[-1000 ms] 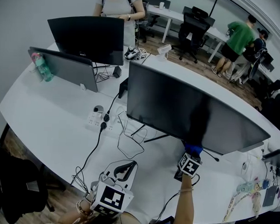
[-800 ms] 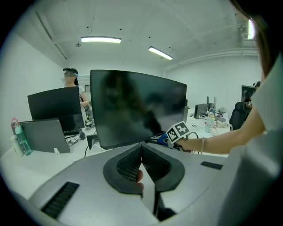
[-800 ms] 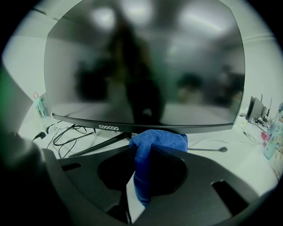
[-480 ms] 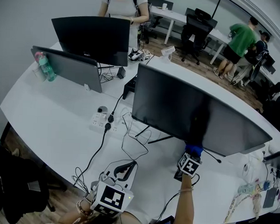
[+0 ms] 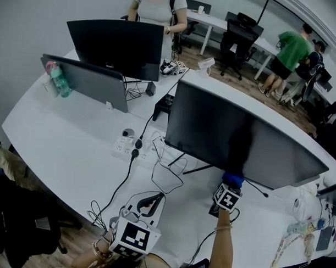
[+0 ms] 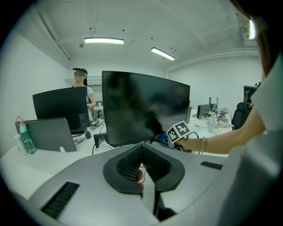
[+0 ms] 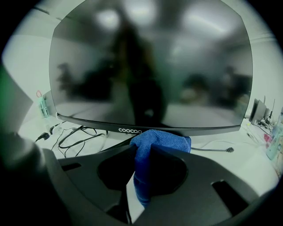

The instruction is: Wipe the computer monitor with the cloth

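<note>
A wide dark monitor (image 5: 239, 136) stands on the white desk (image 5: 68, 149); it fills the right gripper view (image 7: 150, 66) and shows in the left gripper view (image 6: 141, 106). My right gripper (image 5: 231, 182) is shut on a blue cloth (image 7: 154, 145), which sits at the monitor's lower edge, near the middle of the bezel. The blue cloth (image 5: 232, 179) shows just under the screen in the head view. My left gripper (image 5: 146, 204) is held low near the desk's front edge, away from the monitor, its jaws shut with nothing between them.
Two more monitors (image 5: 119, 44) stand at the back left beside a bottle (image 5: 57, 80). A power strip (image 5: 126, 146) and loose cables (image 5: 167, 169) lie in front of the monitor's stand. Small items (image 5: 310, 229) clutter the right end. People stand behind the desks.
The head view has shifted, so the scene slid right in the picture. The right gripper and cloth stay at the monitor's lower edge. The left gripper has not moved.
</note>
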Motion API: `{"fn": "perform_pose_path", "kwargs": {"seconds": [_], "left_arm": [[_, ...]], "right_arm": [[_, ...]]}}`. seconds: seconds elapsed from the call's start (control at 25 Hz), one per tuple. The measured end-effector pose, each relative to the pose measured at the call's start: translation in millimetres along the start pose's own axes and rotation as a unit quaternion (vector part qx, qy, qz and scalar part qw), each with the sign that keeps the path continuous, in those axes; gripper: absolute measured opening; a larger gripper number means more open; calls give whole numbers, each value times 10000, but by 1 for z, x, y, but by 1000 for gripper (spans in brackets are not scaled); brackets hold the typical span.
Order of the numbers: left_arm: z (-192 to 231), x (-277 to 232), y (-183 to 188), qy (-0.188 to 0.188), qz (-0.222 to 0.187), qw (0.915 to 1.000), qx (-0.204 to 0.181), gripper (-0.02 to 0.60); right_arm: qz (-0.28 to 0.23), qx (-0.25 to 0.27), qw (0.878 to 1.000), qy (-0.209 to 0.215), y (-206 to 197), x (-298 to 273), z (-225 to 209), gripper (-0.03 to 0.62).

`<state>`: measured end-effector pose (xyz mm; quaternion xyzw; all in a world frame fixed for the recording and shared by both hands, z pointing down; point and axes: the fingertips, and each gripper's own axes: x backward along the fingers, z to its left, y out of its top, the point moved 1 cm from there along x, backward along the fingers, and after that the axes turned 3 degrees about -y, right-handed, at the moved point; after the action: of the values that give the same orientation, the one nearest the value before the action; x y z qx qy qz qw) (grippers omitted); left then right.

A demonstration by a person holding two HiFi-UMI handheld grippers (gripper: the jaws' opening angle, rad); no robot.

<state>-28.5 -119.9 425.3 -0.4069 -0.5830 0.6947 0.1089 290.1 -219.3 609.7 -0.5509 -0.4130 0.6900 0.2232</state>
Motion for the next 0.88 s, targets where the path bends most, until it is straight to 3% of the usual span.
{"fn": "perform_pose_path", "kwargs": {"seconds": [0.88], "left_arm": [[28, 29, -7, 142, -182, 9996, 185, 9]], "right_arm": [[-41, 333, 9994, 111, 6, 3, 49, 72]]}}
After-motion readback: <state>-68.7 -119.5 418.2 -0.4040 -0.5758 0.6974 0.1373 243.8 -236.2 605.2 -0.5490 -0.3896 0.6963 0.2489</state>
